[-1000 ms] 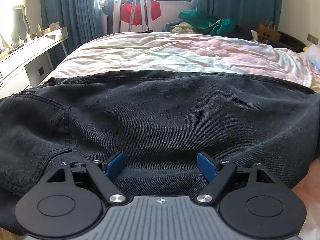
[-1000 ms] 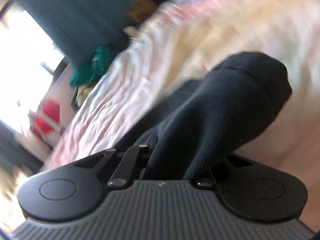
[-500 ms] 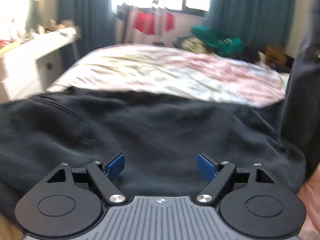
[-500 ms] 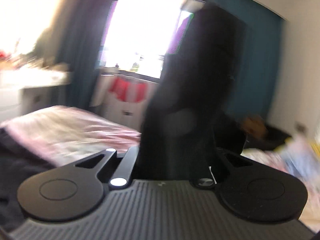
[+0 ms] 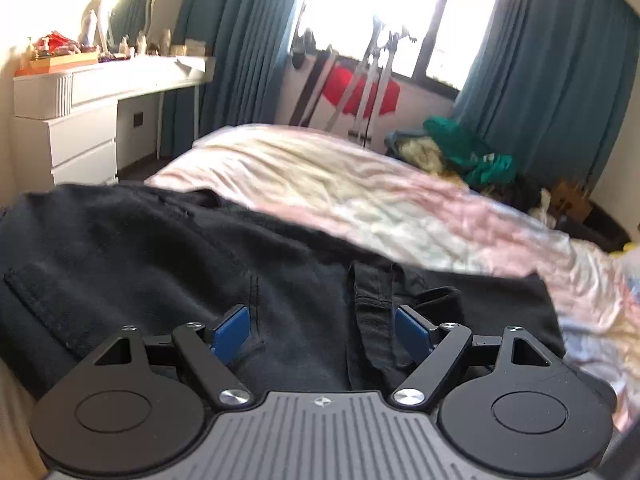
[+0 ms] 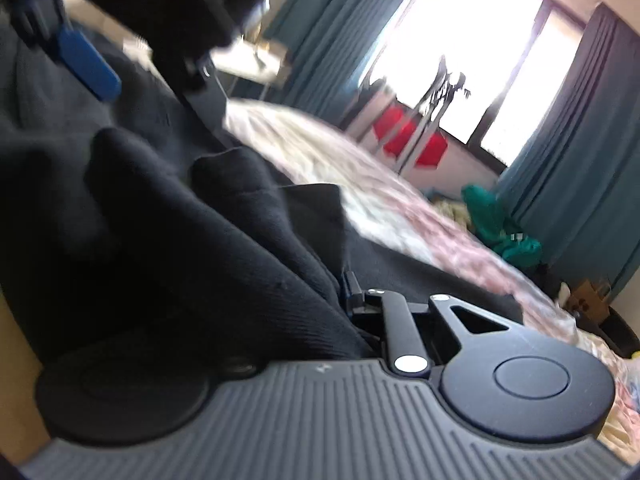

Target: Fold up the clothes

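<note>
Left gripper point(image 5: 322, 330) with blue pads spread wide, nothing between them; right gripper point(image 6: 320, 300) on a fold of the black denim trousers point(image 5: 168, 264).

We see the trousers spread across the near edge of the bed with the pink and cream crumpled cover point(image 5: 360, 188), one end folded back over the rest. We read the right jaws as opening, with dark cloth bunched between them and draped over the left finger. We see the left gripper also at the right view's upper left.
</note>
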`<state>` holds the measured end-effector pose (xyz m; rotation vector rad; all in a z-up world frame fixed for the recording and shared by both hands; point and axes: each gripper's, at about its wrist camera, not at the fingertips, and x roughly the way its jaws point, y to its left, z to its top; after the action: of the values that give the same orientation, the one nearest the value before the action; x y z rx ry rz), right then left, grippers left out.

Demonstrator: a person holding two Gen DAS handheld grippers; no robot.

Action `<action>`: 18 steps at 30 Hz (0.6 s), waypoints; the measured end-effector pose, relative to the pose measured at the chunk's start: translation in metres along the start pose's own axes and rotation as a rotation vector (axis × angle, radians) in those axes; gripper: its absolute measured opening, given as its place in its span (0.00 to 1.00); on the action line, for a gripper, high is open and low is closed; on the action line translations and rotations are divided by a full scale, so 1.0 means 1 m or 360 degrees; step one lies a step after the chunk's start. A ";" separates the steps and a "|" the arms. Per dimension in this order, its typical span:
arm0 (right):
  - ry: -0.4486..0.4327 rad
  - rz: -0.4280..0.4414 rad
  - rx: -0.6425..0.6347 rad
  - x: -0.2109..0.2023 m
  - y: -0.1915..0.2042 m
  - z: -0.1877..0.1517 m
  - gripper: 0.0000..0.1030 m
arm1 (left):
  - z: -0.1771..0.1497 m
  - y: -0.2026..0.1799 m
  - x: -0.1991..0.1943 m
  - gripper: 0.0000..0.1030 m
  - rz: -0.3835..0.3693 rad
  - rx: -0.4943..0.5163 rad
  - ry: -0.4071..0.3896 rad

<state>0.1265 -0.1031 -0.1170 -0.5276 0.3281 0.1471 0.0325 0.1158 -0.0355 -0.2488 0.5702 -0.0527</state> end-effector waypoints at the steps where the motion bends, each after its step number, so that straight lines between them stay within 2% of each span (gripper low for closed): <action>1: 0.0016 0.0034 0.0032 0.002 -0.001 0.001 0.17 | 0.001 0.002 -0.001 0.79 -0.0012 -0.0024 -0.0022; 4: 0.0100 0.0090 0.0070 0.004 0.011 -0.003 0.18 | 0.003 0.007 -0.003 0.79 -0.0061 -0.0083 -0.0046; 8: 0.0098 0.0082 0.0059 0.002 0.011 0.001 0.22 | 0.001 0.005 -0.003 0.79 -0.0081 -0.0057 -0.0058; 10: 0.0132 0.0165 0.0157 -0.011 0.014 0.003 0.31 | 0.000 0.002 -0.002 0.79 -0.0092 -0.0026 -0.0069; 12: 0.0175 0.0263 0.0243 -0.024 0.012 0.005 0.51 | -0.002 -0.002 -0.001 0.79 -0.0091 0.0014 -0.0079; 15: 0.0239 0.0424 0.0345 -0.044 0.001 0.010 0.70 | -0.007 -0.009 0.003 0.79 -0.0085 0.0085 -0.0068; 18: 0.0290 0.0595 0.0488 -0.072 -0.013 0.014 0.74 | -0.013 -0.015 0.010 0.79 -0.0059 0.0141 -0.0041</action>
<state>0.0657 -0.1112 -0.0746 -0.1711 0.6152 0.4052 0.0344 0.0973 -0.0476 -0.1736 0.5366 -0.1102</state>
